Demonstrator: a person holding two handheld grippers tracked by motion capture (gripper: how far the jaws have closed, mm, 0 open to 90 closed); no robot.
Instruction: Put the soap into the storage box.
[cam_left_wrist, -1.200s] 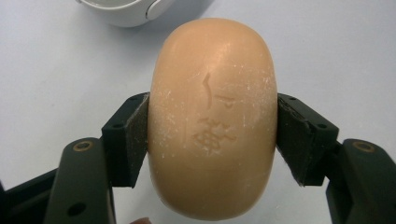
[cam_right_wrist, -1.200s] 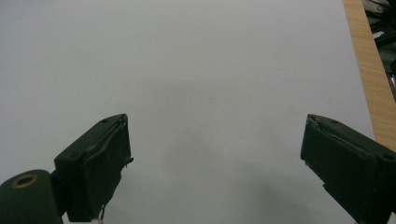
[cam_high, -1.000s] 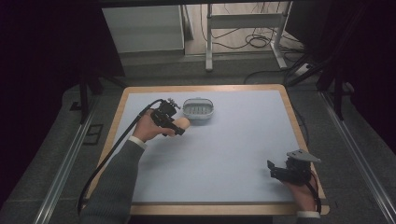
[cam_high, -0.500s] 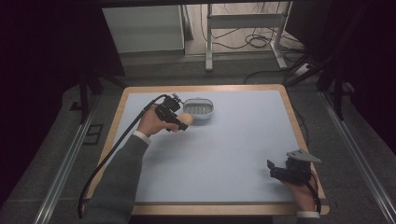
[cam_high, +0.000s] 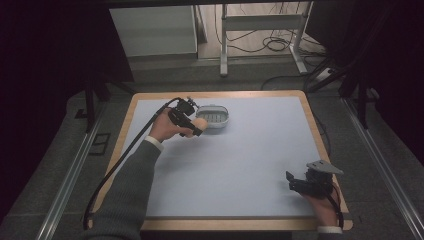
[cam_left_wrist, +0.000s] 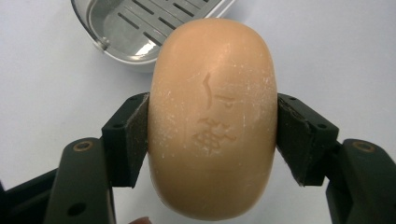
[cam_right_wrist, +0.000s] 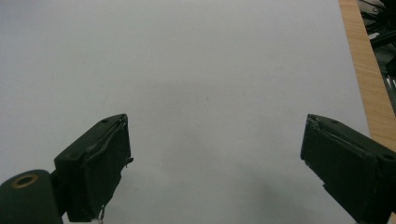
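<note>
**Soap held just short of the dish**

Left gripper (cam_high: 194, 126) is clamped on the soap bar (cam_left_wrist: 212, 116), pads pressing its two long sides; the bar's long axis runs along the jaws. The soap dish (cam_high: 215, 117) lies just ahead, nearly touching. Right gripper (cam_right_wrist: 215, 168) rests well apart near the table (cam_high: 240, 165) corner, jaws wide, holding nothing. The left gripper view shows the embossed mark and slotted dish floor; the high view gives the spacing.

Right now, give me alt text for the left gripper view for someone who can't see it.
A peach-coloured bar of soap with a stamped mark is clamped between the two black pads of the left tool, held above a pale table surface. Beyond it, at the top, lies an empty grey soap dish with a slotted floor.
</note>
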